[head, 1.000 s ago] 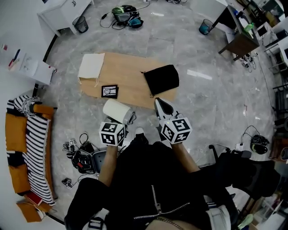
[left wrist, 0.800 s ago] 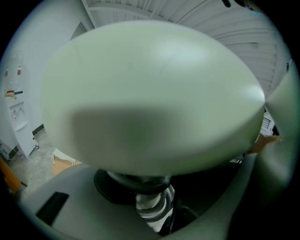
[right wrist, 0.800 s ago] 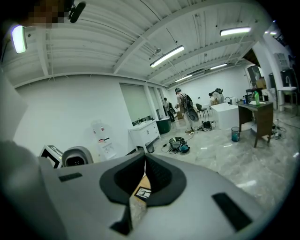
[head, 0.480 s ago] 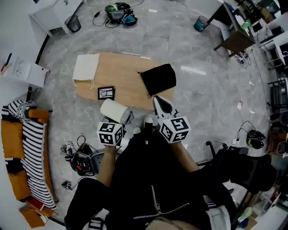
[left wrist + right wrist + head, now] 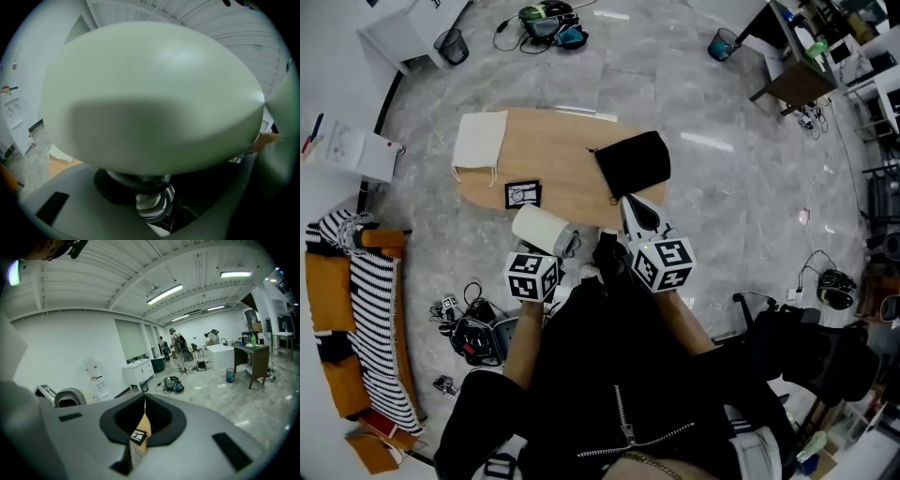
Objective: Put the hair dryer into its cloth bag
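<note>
In the head view my left gripper (image 5: 555, 246) is shut on the white hair dryer (image 5: 540, 230), which it holds just off the near edge of the low wooden table (image 5: 562, 150). The left gripper view is filled by the hair dryer's pale body (image 5: 150, 93) above a metal neck, and the left gripper (image 5: 150, 197) is clamped round it. A black cloth bag (image 5: 633, 164) lies on the table's right end and a white cloth bag (image 5: 480, 141) on its left end. My right gripper (image 5: 630, 206) (image 5: 143, 401) is shut and empty, its tip just short of the black bag.
A small black-framed marker card (image 5: 523, 195) lies on the table. On the floor are tangled cables and gear (image 5: 469, 328), a striped sofa (image 5: 356, 309) at the left, waste bins (image 5: 724, 43), desks, and a dark chair (image 5: 806, 347) at the right. People stand far off (image 5: 178, 345).
Both grippers have edged a little forward toward the table's near edge. The hair dryer stays in the left gripper and the right gripper stays shut.
</note>
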